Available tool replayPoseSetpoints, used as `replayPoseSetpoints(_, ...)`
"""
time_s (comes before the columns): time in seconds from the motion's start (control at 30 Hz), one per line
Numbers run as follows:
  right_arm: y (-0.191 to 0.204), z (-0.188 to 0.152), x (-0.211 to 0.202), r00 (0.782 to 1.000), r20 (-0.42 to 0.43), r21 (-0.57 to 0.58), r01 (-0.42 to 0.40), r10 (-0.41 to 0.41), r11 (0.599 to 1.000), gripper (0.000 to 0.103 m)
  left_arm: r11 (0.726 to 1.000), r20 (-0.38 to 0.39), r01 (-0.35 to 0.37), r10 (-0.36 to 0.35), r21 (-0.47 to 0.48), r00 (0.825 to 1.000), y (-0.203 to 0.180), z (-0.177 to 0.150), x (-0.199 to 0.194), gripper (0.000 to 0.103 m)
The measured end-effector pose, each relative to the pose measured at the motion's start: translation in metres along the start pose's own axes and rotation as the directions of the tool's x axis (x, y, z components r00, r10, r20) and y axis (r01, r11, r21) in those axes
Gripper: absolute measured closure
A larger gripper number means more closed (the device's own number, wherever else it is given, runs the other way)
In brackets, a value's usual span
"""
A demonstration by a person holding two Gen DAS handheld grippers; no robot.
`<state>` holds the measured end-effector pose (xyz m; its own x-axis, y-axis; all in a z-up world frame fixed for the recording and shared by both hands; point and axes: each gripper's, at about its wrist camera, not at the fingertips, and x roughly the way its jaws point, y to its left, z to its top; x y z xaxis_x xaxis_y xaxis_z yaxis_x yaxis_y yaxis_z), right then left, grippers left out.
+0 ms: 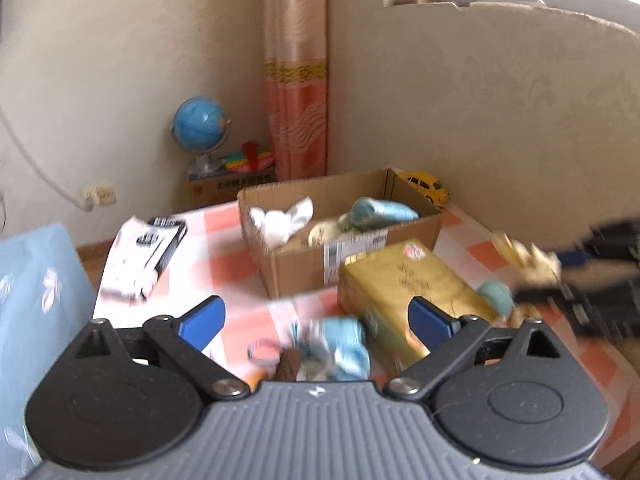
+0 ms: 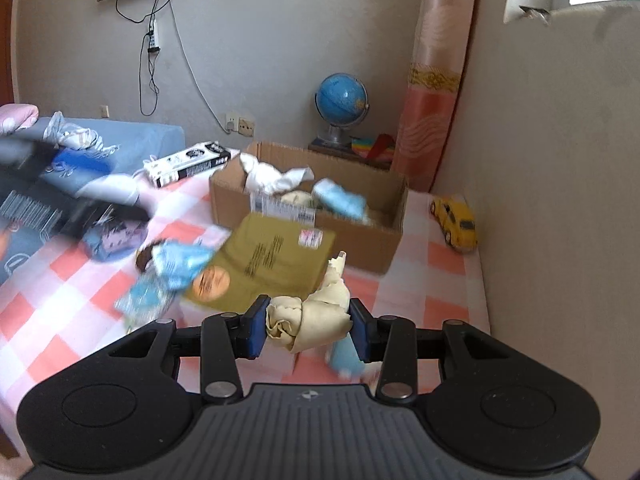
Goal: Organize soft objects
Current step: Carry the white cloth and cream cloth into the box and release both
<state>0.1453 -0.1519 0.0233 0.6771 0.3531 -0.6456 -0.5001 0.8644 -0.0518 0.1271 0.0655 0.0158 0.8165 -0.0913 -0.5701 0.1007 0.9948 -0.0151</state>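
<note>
1. The right gripper (image 2: 307,330) is clamping a crumpled cream cloth (image 2: 316,320) between its blue pads, holding it above the checked bedspread (image 2: 60,280), just in front of the olive packet (image 2: 268,264).
2. The left gripper (image 1: 316,320) is standing with its jaws wide apart and nothing between them, hovering over a blue soft piece (image 1: 344,344) lying near the bedspread's near edge.
3. The cardboard box (image 2: 360,240) is sitting toward the far edge, already holding white and pale blue soft things.
4. Judging by this, the carrying step is in hand: the cream cloth is going to need lifting over the packet and box wall before release.
5. The left gripper is probably needing to descend and close on the blue piece next.
</note>
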Motion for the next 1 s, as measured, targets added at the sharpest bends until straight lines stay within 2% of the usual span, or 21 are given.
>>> replayPoseSetpoints(0.13,-0.006,0.029,0.018,1.0,0.006,-0.02,0.003,-0.003,1.0,0.057,0.999,-0.026,-0.006,0.005,-0.049,1.0,0.002,-0.022,-0.006,0.005)
replayPoseSetpoints(0.27,-0.012,0.06,0.041,1.0,0.004,-0.036,0.014,-0.014,0.999,0.057,0.998,-0.038,-0.026,0.024,-0.05,0.999,0.004,-0.033,-0.009,0.005)
replayPoseSetpoints(0.5,-0.023,0.115,0.093,0.999,-0.005,-0.042,0.035,-0.035,0.999,0.057,0.997,-0.036,-0.039,0.037,-0.069,0.999,0.017,-0.038,-0.012,0.005)
replayPoseSetpoints(0.73,-0.029,0.159,0.143,1.0,-0.02,-0.017,0.013,-0.014,1.0,0.056,0.993,-0.057,-0.061,0.055,-0.099,0.997,0.027,-0.044,-0.009,0.005)
replayPoseSetpoints(0.8,-0.028,0.167,0.157,0.999,-0.032,-0.011,0.005,-0.005,1.0,0.052,0.992,-0.062,-0.069,0.063,-0.109,0.996,0.03,-0.045,-0.007,0.005)
replayPoseSetpoints(0.87,-0.028,0.169,0.168,0.999,-0.051,0.0,0.017,-0.017,1.0,0.027,0.99,-0.069,-0.074,0.066,-0.116,0.995,0.032,-0.046,-0.006,0.005)
replayPoseSetpoints(0.9,-0.028,0.168,0.172,0.998,-0.057,0.002,0.021,-0.021,1.0,0.023,0.99,-0.071,-0.076,0.067,-0.119,0.995,0.033,-0.046,-0.005,0.005)
replayPoseSetpoints(1.0,-0.028,0.16,0.175,0.997,-0.076,-0.001,0.03,-0.03,1.0,0.021,0.99,-0.077,-0.076,0.067,-0.122,0.995,0.034,-0.048,-0.004,0.005)
